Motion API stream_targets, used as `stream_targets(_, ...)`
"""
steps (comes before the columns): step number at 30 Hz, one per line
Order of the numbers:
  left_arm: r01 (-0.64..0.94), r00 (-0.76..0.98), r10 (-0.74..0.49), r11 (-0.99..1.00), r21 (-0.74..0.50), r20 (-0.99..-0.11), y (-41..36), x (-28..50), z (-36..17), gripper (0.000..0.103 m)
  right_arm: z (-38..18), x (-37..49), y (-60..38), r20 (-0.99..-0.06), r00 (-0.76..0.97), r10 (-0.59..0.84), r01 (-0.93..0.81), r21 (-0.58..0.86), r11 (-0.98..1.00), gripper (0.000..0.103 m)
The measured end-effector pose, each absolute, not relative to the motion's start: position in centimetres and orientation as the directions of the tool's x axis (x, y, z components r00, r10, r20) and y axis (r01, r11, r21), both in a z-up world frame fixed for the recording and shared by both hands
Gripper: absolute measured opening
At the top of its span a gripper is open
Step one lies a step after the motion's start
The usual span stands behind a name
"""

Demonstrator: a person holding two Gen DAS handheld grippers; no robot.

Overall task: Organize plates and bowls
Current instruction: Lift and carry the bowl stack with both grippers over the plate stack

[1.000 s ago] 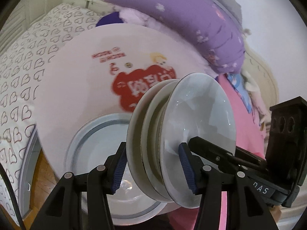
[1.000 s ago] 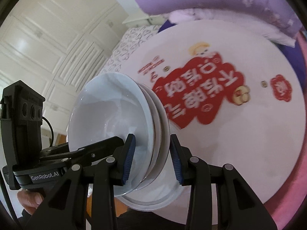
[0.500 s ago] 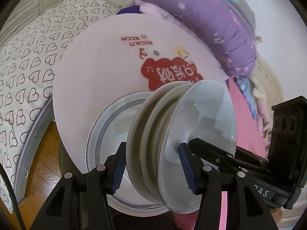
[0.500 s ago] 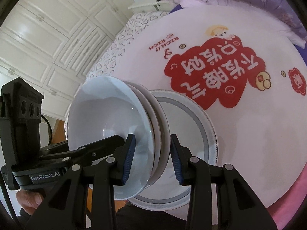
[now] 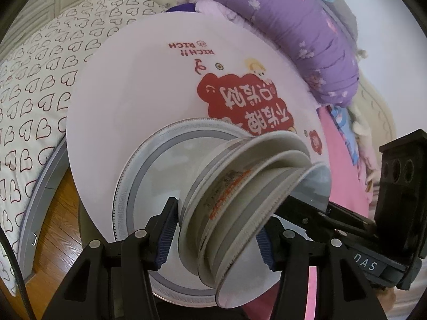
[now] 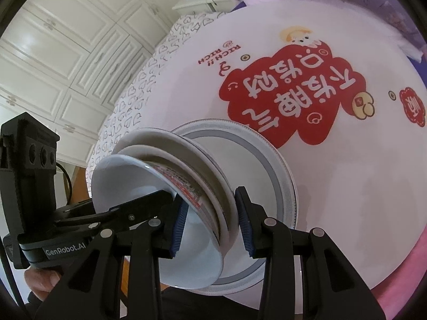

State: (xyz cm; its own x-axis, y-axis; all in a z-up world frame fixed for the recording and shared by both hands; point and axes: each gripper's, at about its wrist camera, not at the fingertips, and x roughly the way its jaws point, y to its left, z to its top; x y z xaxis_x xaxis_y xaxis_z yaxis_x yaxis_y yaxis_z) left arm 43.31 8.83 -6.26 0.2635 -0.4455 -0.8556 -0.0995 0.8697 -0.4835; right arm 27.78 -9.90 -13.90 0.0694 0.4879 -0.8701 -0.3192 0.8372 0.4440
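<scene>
Clamping a nested stack of bowls (image 5: pixel 248 208) from opposite sides: left gripper (image 5: pixel 216 237) fingers (image 5: pixel 165 237) pressing on one side of the stack, right gripper (image 6: pixel 210 226) fingers (image 6: pixel 244 222) closed on the other side, rims caught between the blue pads. Sharing the load between two grips, probably to keep the tilted stack from slipping apart. Hanging just above the grey-rimmed plate (image 6: pixel 277 165), likely the spot for setting it down. Resting beneath, the round worktop (image 5: pixel 128 85) with its red printed design. Lying beyond, the heart-patterned bed (image 5: pixel 34 80) and purple quilt (image 5: pixel 301 26).
</scene>
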Motion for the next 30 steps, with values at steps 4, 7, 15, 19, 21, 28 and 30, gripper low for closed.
stream_targets(4,-0.106,0.264,-0.443,0.870,-0.482,-0.857,8.9,43.4,-6.4,0.049,-13.9,28.2,-9.7,-0.871,0.073,0.486,-0.319,0.442,0.839,0.037)
stream_targets(7,-0.112,0.262,-0.447,0.866,-0.487,-0.855,9.2,43.6,-6.5,0.050,-13.9,28.6,-9.6,-0.869,0.068,0.490,-0.318,0.447,0.836,0.037)
stream_targets(15,-0.125,0.241,-0.457,0.860,-0.494,-0.856,9.4,44.2,-7.1,0.051,-14.7,29.6,-9.5,-0.868,0.051,0.494,-0.295,0.459,0.838,0.036)
stream_targets(19,-0.144,0.229,-0.473,0.848,-0.510,-0.851,9.6,44.2,-7.5,0.051,-14.8,29.6,-9.7,-0.861,0.042,0.507,-0.287,0.476,0.831,0.035)
stream_targets(21,-0.143,0.227,-0.470,0.850,-0.507,-0.853,9.5,44.2,-7.5,0.051,-14.8,29.5,-9.7,-0.862,0.039,0.505,-0.291,0.473,0.831,0.035)
stream_targets(28,-0.143,0.212,-0.474,0.850,-0.507,-0.855,8.8,43.9,-7.6,0.051,-14.7,28.9,-10.1,-0.866,0.034,0.499,-0.292,0.469,0.834,0.035)
stream_targets(30,-0.144,0.214,-0.474,0.849,-0.508,-0.854,8.7,43.9,-7.6,0.051,-14.7,28.9,-10.3,-0.863,0.033,0.504,-0.286,0.475,0.832,0.035)
